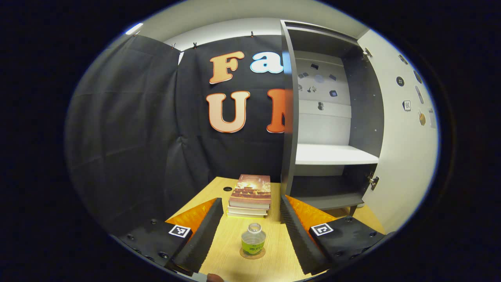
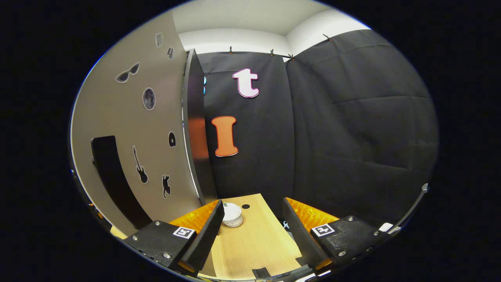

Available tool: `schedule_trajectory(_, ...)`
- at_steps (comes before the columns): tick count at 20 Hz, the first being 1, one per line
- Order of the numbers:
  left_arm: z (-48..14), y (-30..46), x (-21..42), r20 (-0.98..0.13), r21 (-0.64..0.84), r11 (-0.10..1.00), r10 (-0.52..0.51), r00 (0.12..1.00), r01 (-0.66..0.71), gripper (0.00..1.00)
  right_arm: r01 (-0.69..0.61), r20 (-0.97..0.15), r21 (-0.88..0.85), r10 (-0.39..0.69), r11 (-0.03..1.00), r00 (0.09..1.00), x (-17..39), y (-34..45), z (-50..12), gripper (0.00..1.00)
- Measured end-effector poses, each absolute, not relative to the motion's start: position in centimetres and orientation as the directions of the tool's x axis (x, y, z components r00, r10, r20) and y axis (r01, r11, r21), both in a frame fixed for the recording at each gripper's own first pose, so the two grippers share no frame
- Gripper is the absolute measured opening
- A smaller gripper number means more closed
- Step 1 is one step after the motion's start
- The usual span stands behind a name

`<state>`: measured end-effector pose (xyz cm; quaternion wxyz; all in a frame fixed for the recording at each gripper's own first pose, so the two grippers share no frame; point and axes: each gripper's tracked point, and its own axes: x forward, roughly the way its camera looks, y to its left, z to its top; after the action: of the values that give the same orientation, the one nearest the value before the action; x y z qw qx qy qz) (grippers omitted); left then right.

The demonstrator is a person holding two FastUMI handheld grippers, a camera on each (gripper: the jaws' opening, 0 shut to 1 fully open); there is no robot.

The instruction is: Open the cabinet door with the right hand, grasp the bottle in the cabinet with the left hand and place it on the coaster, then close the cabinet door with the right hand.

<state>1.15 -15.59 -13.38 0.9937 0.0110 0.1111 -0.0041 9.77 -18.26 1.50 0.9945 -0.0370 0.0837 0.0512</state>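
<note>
Bottle set down, door left to close.
Low centre of the left gripper view, the small clear plastic bottle (image 1: 253,239) stands on its round brown coaster (image 1: 252,253) between my left jaws, wide open, empty. Right jaws gape empty beside the open grey cabinet door (image 2: 129,149).

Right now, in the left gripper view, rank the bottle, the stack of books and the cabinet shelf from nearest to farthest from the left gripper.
1. Bottle: on the coaster, between the open fingers.
2. Stack of books: straight behind the bottle, farther up the table.
3. Cabinet shelf: farthest, up to the right, inside the open cabinet.
</note>
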Motion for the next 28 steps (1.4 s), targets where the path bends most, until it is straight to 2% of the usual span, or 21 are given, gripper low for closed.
schedule_trajectory(3,-8.6,-15.1,1.0,-0.158,0.036,0.999,-0.005,0.987,0.011,0.96,-0.116,-0.170,-0.066,0.104,0.991,0.980,9.3,-17.8,1.8,0.93)
schedule_trajectory(4,-7.4,-15.1,1.0,-0.143,0.029,0.999,-0.013,0.990,0.017,0.95,-0.119,-0.168,-0.069,0.106,0.991,0.980,9.3,-17.5,1.8,0.98)
schedule_trajectory(7,-4.9,-14.8,1.2,-0.117,0.003,1.000,-0.028,0.993,0.028,0.96,-0.133,-0.163,-0.074,0.119,0.988,0.979,9.0,-16.7,2.1,0.98)
schedule_trajectory(8,-4.0,-14.7,1.2,-0.105,-0.005,0.999,-0.034,0.994,0.034,0.95,-0.137,-0.161,-0.076,0.123,0.988,0.979,9.0,-16.3,2.1,0.93)
schedule_trajectory(9,-3.0,-14.5,1.3,-0.088,-0.007,0.999,-0.037,0.995,0.036,0.95,-0.139,-0.159,-0.081,0.125,0.987,0.979,8.9,-16.1,2.1,0.93)
schedule_trajectory(13,-1.3,-12.6,1.1,-0.060,0.017,1.000,-0.016,0.998,0.017,0.95,-0.145,-0.159,-0.094,0.129,0.985,0.979,9.0,-15.2,1.8,0.92)
schedule_trajectory(14,-1.0,-12.3,1.1,-0.059,0.015,1.000,-0.012,0.998,0.013,0.95,-0.140,-0.156,-0.097,0.124,0.985,0.980,8.8,-15.3,2.0,0.98)
schedule_trajectory(15,-0.7,-11.9,1.1,-0.058,0.011,1.000,-0.008,0.998,0.009,0.95,-0.133,-0.158,-0.093,0.117,0.987,0.980,8.8,-15.4,1.9,0.92)
schedule_trajectory(16,-0.3,-11.6,1.2,-0.057,0.009,1.000,-0.005,0.998,0.005,0.95,-0.126,-0.160,-0.086,0.111,0.988,0.981,8.7,-15.4,1.9,0.98)
schedule_trajectory(18,0.3,-10.8,1.2,-0.050,0.004,1.000,0.005,0.999,-0.004,0.95,-0.127,-0.155,-0.090,0.112,0.988,0.982,8.6,-15.0,1.9,0.98)
schedule_trajectory(19,0.7,-10.5,1.3,-0.047,0.003,1.000,0.006,0.999,-0.006,0.95,-0.132,-0.132,-0.109,0.117,0.985,0.984,8.6,-14.6,2.4,0.91)
schedule_trajectory(21,1.1,-10.0,1.4,-0.042,0.005,1.000,0.011,0.999,-0.011,0.95,-0.141,-0.121,-0.136,0.125,0.981,0.985,8.2,-13.8,2.3,0.87)
schedule_trajectory(22,1.2,-9.6,1.7,-0.038,0.007,1.000,0.015,0.999,-0.014,0.95,-0.154,-0.124,-0.139,0.137,0.978,0.983,8.2,-13.1,2.1,0.73)
schedule_trajectory(23,1.4,-9.4,1.8,-0.033,0.008,1.000,0.017,0.999,-0.016,0.95,-0.170,-0.128,-0.134,0.153,0.976,0.980,8.1,-12.2,1.9,0.71)
schedule_trajectory(24,1.5,-9.2,1.9,-0.030,0.009,1.000,0.015,0.999,-0.015,0.95,-0.186,-0.134,-0.127,0.169,0.974,0.976,8.1,-11.2,1.7,0.77)
schedule_trajectory(25,1.6,-9.0,2.2,-0.029,0.012,1.000,0.016,0.999,-0.016,0.95,-0.200,-0.139,-0.120,0.183,0.972,0.973,8.0,-10.5,1.5,0.75)
schedule_trajectory(26,1.5,-8.8,2.2,-0.027,0.014,1.000,0.015,1.000,-0.014,0.95,-0.209,-0.141,-0.116,0.192,0.971,0.971,7.6,-9.7,1.3,0.65)
schedule_trajectory(27,1.5,-8.6,2.4,-0.028,0.015,1.000,0.011,1.000,-0.011,0.95,-0.219,-0.141,-0.116,0.202,0.969,0.969,7.3,-9.1,1.3,0.65)
schedule_trajectory(28,1.5,-8.4,2.5,-0.028,0.016,1.000,0.008,1.000,-0.007,0.95,-0.227,-0.140,-0.118,0.210,0.967,0.968,6.9,-8.4,1.2,0.74)
